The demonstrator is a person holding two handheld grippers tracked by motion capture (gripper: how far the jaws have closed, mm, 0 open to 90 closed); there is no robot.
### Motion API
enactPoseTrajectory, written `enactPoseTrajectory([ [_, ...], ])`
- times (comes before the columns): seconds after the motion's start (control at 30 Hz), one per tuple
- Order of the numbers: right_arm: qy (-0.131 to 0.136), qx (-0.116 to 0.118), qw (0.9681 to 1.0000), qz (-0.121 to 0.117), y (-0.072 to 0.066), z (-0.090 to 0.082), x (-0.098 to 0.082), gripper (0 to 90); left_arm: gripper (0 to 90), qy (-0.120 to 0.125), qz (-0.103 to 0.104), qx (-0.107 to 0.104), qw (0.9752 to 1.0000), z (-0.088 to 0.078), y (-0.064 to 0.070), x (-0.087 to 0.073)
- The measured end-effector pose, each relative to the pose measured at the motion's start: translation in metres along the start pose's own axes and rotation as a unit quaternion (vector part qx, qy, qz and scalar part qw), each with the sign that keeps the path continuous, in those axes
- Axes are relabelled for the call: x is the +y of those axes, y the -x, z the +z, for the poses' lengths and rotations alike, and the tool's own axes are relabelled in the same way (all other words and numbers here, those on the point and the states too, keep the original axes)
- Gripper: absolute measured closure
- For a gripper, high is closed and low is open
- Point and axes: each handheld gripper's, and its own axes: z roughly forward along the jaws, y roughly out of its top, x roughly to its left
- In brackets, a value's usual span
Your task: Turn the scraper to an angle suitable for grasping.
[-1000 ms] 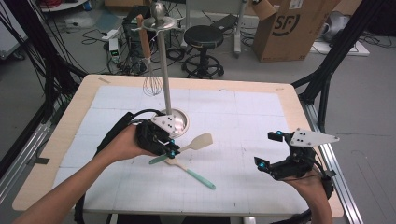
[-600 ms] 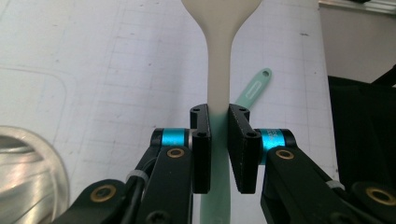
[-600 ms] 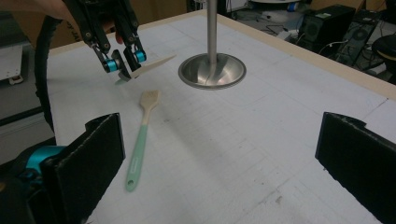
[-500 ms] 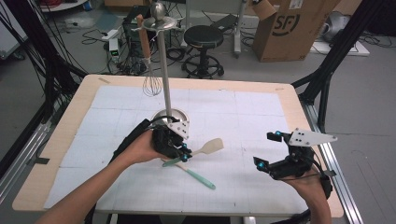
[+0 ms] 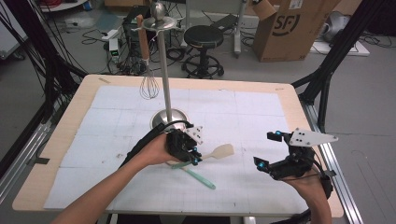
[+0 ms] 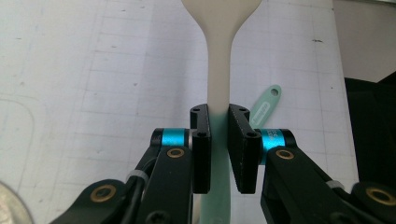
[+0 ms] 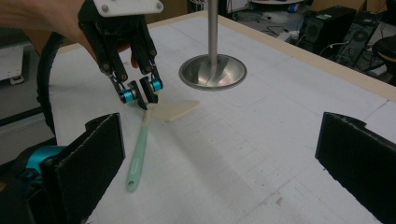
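A spatula (image 5: pixel 223 150) with a cream blade and a mint-green handle sits low over the white mat near the table's middle. My left gripper (image 5: pixel 196 157) is shut on its neck (image 6: pixel 218 93), and in the left gripper view both pads press against it. The blade (image 7: pixel 173 110) points away from the hand, at or just above the mat. A second mint-green handle (image 5: pixel 201 179) lies on the mat and crosses under the gripper; its hanging hole (image 6: pixel 274 91) shows beside the right jaw. My right gripper (image 5: pixel 265 150) is held at the table's right, open and empty, jaws wide apart (image 7: pixel 219 158).
A metal pole stand with a round dish base (image 5: pixel 169 119) rises just behind the left hand. A whisk (image 5: pixel 149 86) with a wooden handle hangs from its top. The left gripper (image 7: pixel 141 93) shows in the right gripper view. A cardboard box (image 5: pixel 289 28) stands on the floor beyond the table.
My left gripper has moved right and downward, away from the stand's base, carrying the cream-bladed spatula with it. The right gripper has stayed where it was.
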Motion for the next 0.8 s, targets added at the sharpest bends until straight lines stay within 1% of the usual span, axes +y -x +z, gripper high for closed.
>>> enactPoseTrajectory([
  [0.17,0.001,0.000,1.0000,0.000,0.000,-0.001,0.000,0.0,80.3,0.008,0.004,-0.006,0.9999,0.011,-0.001,0.001],
  [0.23,0.003,0.000,1.0000,0.000,0.000,-0.002,0.000,0.0,80.2,0.009,0.012,-0.011,0.9998,0.016,-0.001,0.002],
  [0.3,0.004,-0.001,1.0000,0.001,0.001,-0.003,0.000,0.0,80.2,0.003,0.022,-0.012,0.9997,0.021,-0.001,0.002],
  [0.5,0.006,-0.002,1.0000,0.000,0.001,-0.004,0.000,0.0,80.1,-0.003,0.022,-0.012,0.9997,0.031,-0.002,0.003],
  [0.57,0.007,-0.002,1.0000,0.002,0.001,-0.003,0.000,0.0,80.1,-0.005,0.023,-0.012,0.9996,0.032,-0.002,0.004],
  [0.7,0.004,-0.001,1.0000,0.000,0.001,-0.003,0.000,0.0,80.0,-0.005,0.017,-0.015,0.9997,0.034,-0.003,0.004],
  [0.77,0.005,-0.001,1.0000,-0.001,0.001,-0.002,0.000,0.0,79.9,-0.007,0.015,-0.013,0.9998,0.035,-0.003,0.004],
  [0.8,0.004,-0.001,1.0000,-0.001,0.001,-0.002,0.000,0.0,79.8,-0.009,0.019,-0.014,0.9997,0.037,-0.003,0.004],
])
